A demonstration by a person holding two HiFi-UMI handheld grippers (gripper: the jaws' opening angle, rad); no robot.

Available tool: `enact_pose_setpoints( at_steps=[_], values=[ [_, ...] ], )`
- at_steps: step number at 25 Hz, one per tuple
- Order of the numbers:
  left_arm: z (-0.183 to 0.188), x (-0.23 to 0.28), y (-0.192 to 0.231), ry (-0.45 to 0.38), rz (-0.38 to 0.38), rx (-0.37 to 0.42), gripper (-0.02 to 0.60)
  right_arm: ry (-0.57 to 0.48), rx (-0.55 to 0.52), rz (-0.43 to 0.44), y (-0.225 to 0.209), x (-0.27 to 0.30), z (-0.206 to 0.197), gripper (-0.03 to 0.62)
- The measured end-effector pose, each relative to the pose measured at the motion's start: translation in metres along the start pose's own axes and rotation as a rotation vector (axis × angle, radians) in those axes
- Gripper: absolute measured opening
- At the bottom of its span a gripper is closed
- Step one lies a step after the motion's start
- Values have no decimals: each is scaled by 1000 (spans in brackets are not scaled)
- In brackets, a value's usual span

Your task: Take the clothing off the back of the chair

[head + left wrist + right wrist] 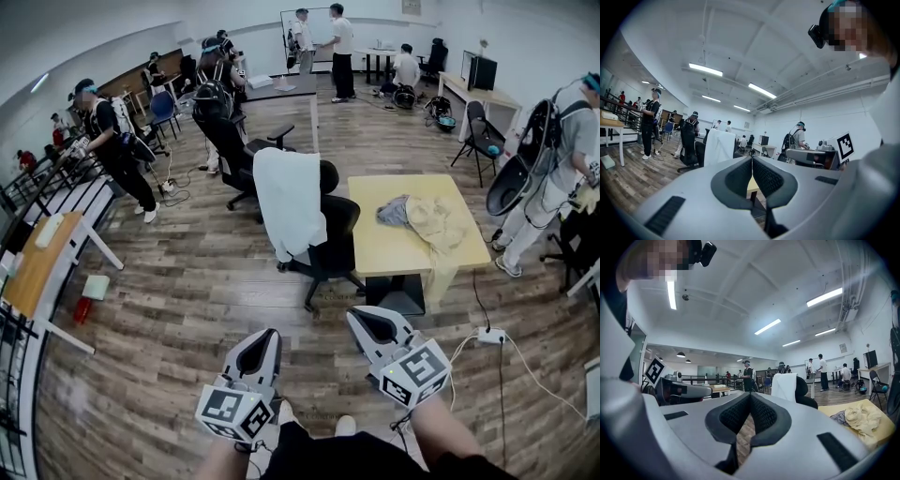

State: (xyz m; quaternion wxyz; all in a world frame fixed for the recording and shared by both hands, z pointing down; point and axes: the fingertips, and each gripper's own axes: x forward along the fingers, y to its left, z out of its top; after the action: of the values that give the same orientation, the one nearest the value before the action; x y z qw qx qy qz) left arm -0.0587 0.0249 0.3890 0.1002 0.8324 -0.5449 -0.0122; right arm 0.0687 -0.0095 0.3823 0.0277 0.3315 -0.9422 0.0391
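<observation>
head view: white garment (289, 202) draped over the back of the black chair (339, 223), well ahead of the left gripper (266, 337) and right gripper (364, 321), both clenched on nothing, probably because the reach has not begun.

So both forearms are reaching out low in front of the body, coming in from the bottom edge of the head view. The left forearm (221, 457) is carrying the left hand-held gripper (266, 335), which is pointing level and ahead, tipping a touch toward the right. Its jaws are pressing together at the tips with nothing between them. The right forearm (446, 437) is holding the right hand-held gripper (360, 316) just beside it, a bit further forward, level, angling in toward the left one. Those jaws are meeting at the tips too, empty. Neither gripper is touching the other. Each one's marker cube is sitting at the wrist end, left cube (234, 412), right cube (418, 373).
</observation>
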Motion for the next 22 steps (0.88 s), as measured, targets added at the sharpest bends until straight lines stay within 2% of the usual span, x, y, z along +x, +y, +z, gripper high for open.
enact_pose_setpoints(
  at_steps=[11, 22],
  values=[
    [13, 9, 31, -1, -20, -8, 20, -14, 2, -45, -10, 27, 15, 13],
    [26, 29, 80, 7, -48, -19, 20, -11, 15, -85, -18, 75, 20, 12]
  ],
)
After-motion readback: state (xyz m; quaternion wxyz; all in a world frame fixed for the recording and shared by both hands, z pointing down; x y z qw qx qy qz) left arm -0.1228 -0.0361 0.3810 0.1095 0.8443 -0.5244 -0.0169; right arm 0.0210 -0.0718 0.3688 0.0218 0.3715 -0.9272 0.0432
